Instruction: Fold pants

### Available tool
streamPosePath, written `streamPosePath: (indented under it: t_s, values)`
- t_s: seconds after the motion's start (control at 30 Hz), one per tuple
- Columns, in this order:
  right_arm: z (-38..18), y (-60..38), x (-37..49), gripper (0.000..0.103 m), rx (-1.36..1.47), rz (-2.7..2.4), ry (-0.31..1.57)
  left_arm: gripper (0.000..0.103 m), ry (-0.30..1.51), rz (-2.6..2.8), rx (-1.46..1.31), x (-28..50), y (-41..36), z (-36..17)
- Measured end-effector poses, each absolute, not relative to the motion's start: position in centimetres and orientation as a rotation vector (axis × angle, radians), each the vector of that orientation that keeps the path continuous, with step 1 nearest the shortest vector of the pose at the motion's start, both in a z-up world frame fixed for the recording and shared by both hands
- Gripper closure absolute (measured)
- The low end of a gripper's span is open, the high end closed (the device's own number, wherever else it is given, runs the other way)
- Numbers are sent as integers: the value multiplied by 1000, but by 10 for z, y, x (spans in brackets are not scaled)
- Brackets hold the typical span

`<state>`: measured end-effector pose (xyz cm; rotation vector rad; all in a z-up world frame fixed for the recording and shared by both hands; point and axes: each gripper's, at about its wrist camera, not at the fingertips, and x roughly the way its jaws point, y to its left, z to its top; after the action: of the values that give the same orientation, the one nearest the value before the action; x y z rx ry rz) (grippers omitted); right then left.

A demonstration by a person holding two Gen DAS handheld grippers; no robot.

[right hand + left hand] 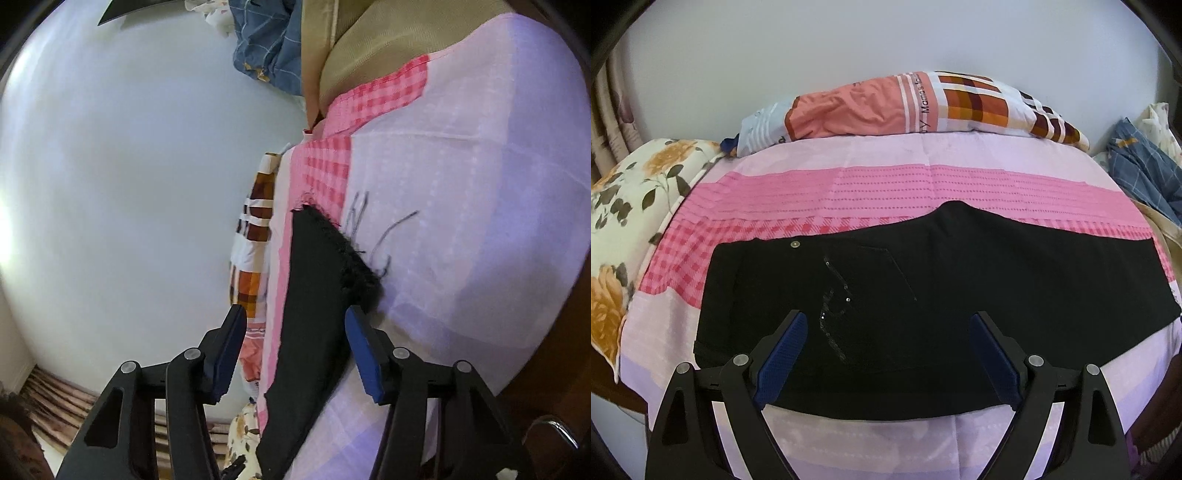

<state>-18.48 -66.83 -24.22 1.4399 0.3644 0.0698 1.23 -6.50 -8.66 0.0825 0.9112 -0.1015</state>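
— 2 views, and they disagree on how much they give us. What's the biggest thing in each?

— Bed sheet point(886, 184), pink and lilac with a checked band, fills both. The left wrist view sees it square-on with the pale wall point(849, 48) behind; the right wrist view is rolled sideways, so the wall point(129, 166) sits at left and the sheet point(461, 184) at right.

— And the pants?

— Black pants point(960, 288) lie flat across the sheet, doubled lengthwise. Only the left view shows the waist end with its metal button point(794, 243) and a pocket outline. Only the right view shows the frayed hem point(347, 254), loose threads trailing onto the sheet.

— Tongs?

— Left gripper point(888, 350) is spread wide, blue pads over the near edge of the pants, nothing between them. Right gripper point(295, 343) is also wide open, straddling the leg fabric near the hem; nothing pinched.

— Smaller things?

— Patchwork pillow point(905, 107) against the wall, floral pillow point(628, 206) at left, blue plaid cloth point(1145, 170) at right.
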Motion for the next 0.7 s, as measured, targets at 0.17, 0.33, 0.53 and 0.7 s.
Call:
streamPosePath:
  t_s: [0.17,0.33,0.53,0.7]
  values:
    - [-248,-669,-180,50,1449,69,401,14,922,-105,77,13,-67,-87]
    - [-256,-663,-166,74,1429,56,469,13,936,-109,86,12,-72,-90]
    - [-246,-656,-161,98,1290,-39,568,13,956,-104,88,14,-73,-94]
    - [-242,-657,-160,101,1235,-70,609,13,973,-94,85,17,-71,-97]
